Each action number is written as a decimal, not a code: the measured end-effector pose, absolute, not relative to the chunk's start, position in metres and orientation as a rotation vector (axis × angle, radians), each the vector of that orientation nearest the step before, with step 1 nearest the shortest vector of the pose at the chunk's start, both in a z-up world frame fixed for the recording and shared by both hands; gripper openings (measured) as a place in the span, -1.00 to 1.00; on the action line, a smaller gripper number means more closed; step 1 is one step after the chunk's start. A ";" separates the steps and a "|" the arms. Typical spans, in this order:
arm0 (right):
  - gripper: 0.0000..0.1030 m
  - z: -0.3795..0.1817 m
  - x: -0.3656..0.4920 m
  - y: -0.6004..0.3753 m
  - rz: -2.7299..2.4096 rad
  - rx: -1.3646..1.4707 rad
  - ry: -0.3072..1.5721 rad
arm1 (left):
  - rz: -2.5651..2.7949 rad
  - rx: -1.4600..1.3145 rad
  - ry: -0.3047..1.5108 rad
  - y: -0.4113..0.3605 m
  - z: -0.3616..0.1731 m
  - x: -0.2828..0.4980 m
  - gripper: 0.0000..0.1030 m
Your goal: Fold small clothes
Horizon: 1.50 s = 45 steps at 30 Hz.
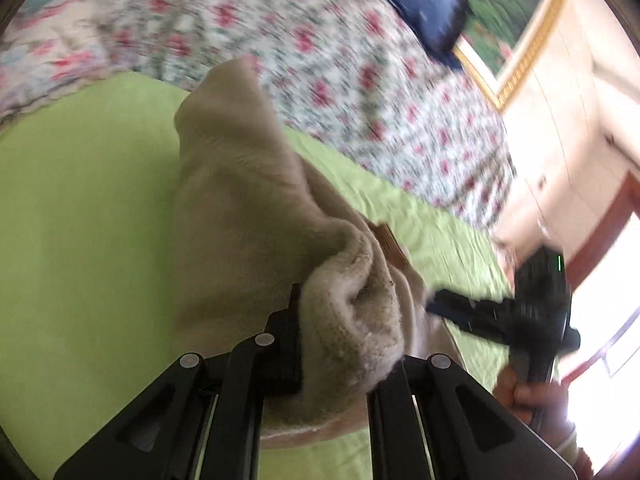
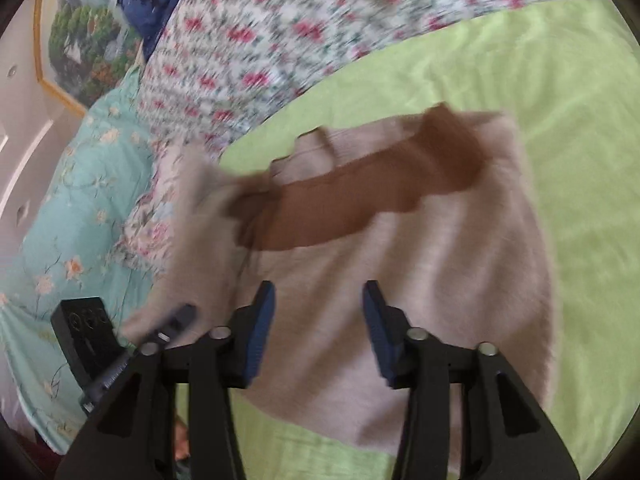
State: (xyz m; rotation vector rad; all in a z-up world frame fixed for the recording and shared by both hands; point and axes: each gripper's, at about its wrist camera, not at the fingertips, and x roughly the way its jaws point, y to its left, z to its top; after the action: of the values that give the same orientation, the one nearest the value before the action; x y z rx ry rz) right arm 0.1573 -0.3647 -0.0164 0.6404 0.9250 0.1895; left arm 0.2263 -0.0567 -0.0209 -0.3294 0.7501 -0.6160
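I'm working over a bed (image 2: pixel 560 128) spread with a bright green sheet (image 1: pixel 80 208), which takes up the ground straight under and ahead of my tongs. A beige fleece garment (image 2: pixel 400 272) with a brown band lies on that sheet, directly beyond the right tongs, its near edge passing under them. Past the green, further out from the tongs, a floral quilt (image 1: pixel 340 64) with pink blossoms covers the bed. To the left of the right tongs a pale turquoise flowered cover (image 2: pixel 76 216) lies beside the quilt. A dark blue pillow (image 1: pixel 420 4), I think, sits at the far end; the blur makes it hard to tell.
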 end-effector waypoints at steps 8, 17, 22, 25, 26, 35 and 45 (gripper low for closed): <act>0.32 -0.061 0.249 -0.329 0.367 0.756 1.046 | -0.645 -0.248 0.795 -0.084 -0.039 0.223 -0.85; -0.67 -0.020 0.272 -0.327 0.379 0.668 0.939 | -0.643 -0.180 0.784 -0.096 -0.031 0.221 -0.85; -0.67 0.031 0.236 -0.368 0.278 0.552 0.839 | -0.749 -0.178 0.722 -0.129 0.003 0.211 -0.85; -0.67 0.033 0.214 -0.401 0.193 0.525 0.843 | -0.810 -0.148 0.724 -0.169 0.009 0.205 -0.85; -0.67 0.028 0.207 -0.415 0.160 0.532 0.852 | -0.832 -0.138 0.733 -0.184 0.007 0.204 -0.85; -0.67 -0.033 0.182 -0.468 0.021 0.544 0.946 | -0.881 -0.034 0.910 -0.269 -0.058 0.203 -0.84; -0.48 -0.029 0.175 -0.463 -0.045 0.418 0.927 | -0.863 0.026 0.929 -0.285 -0.068 0.199 -0.56</act>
State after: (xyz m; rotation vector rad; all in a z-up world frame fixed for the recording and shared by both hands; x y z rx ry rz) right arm 0.1746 -0.4626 -0.0287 0.4181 0.9266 -0.0453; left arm 0.1988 -0.2846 -0.0682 0.0262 0.9285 -0.8628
